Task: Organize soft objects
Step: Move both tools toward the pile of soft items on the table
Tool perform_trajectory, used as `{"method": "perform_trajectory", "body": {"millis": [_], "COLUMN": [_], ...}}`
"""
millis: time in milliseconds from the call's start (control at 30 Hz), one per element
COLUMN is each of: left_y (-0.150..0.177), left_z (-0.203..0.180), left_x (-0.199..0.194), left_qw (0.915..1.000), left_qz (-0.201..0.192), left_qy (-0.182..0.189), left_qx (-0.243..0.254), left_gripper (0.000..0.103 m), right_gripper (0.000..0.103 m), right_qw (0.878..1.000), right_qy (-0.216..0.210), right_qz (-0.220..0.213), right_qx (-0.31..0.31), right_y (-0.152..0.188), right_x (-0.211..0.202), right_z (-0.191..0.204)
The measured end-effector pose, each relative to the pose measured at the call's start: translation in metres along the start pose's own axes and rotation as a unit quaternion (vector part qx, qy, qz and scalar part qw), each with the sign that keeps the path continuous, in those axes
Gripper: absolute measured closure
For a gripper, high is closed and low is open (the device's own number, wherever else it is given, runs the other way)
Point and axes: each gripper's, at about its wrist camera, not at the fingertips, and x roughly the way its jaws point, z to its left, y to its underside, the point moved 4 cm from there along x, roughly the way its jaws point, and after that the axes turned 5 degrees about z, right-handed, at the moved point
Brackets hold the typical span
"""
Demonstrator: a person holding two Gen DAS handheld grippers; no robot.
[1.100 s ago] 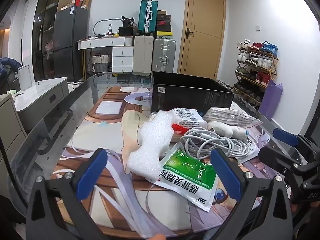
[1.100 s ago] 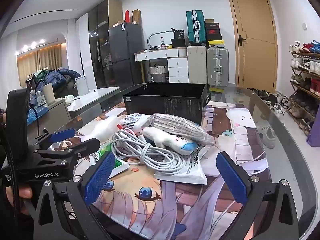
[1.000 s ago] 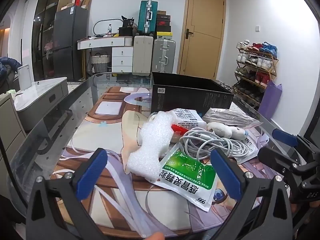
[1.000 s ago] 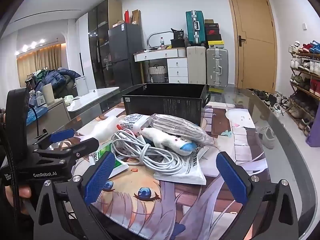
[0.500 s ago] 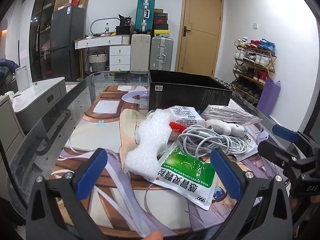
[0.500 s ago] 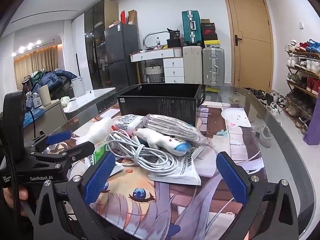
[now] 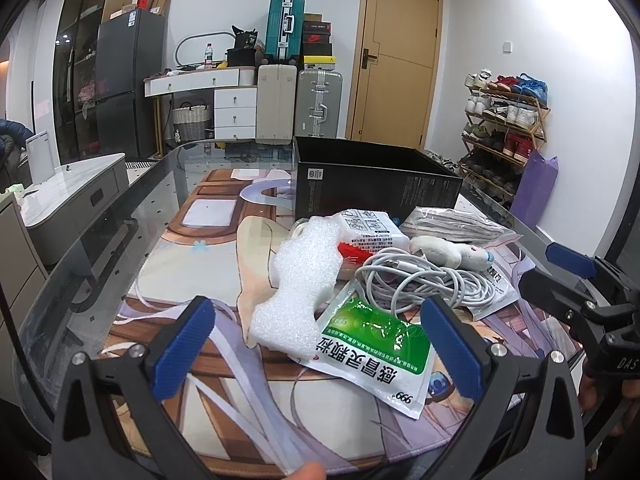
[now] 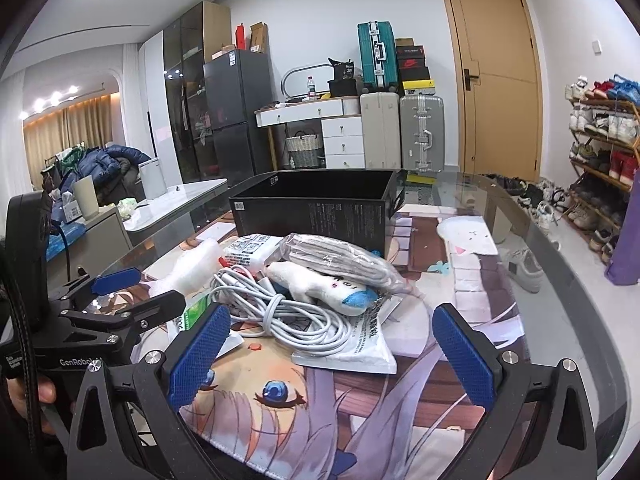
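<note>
Both your claws, left claw (image 7: 318, 338) and right claw (image 8: 330, 344), are spread wide and empty. The white foam piece (image 7: 298, 284) lies just ahead of the left claw on the worktop (image 7: 96, 264), before the black box (image 7: 372, 184). It looks light and squashy; pinch its narrow waist gently.

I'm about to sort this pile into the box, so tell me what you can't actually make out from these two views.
- Black box floor: hidden by its own near wall in both views.
- White pouch: mostly covered by the cable coil; its print is too small to read.
- Plush toy: its back end is tucked under the bagged grey bundle.
- Green sachet: in the right wrist view, largely blocked by the left tongs.
</note>
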Motion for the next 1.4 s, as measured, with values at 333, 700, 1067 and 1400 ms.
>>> {"method": "perform_trajectory", "body": {"millis": [333,700,1067,1400], "left_y": [-0.001,-0.005,-0.013,-0.02], "left_z": [0.002,0.005,0.008,0.017], "left_x": [-0.001,0.001,0.005,0.011], "left_qw": [1.0,0.9997,0.9996,0.9994], "left_qz": [0.005,0.017,0.015,0.026], "left_qy": [0.002,0.006,-0.001,0.002], "left_qx": [0.004,0.018,0.026,0.024], "left_gripper": [0.0,0.0,0.0,0.0], "right_gripper": [0.0,0.0,0.0,0.0], "right_qw": [1.0,1.0,0.999,0.999], "right_qy": [0.002,0.007,0.018,0.022], "right_qz": [0.008,0.018,0.017,0.017], "right_qx": [0.01,0.014,0.02,0.021], "right_y": [-0.001,0.0,-0.002,-0.009], "right_x": [0.003,0.007,0.01,0.011], "right_z": [-0.001,-0.003,-0.011,-0.01]}}
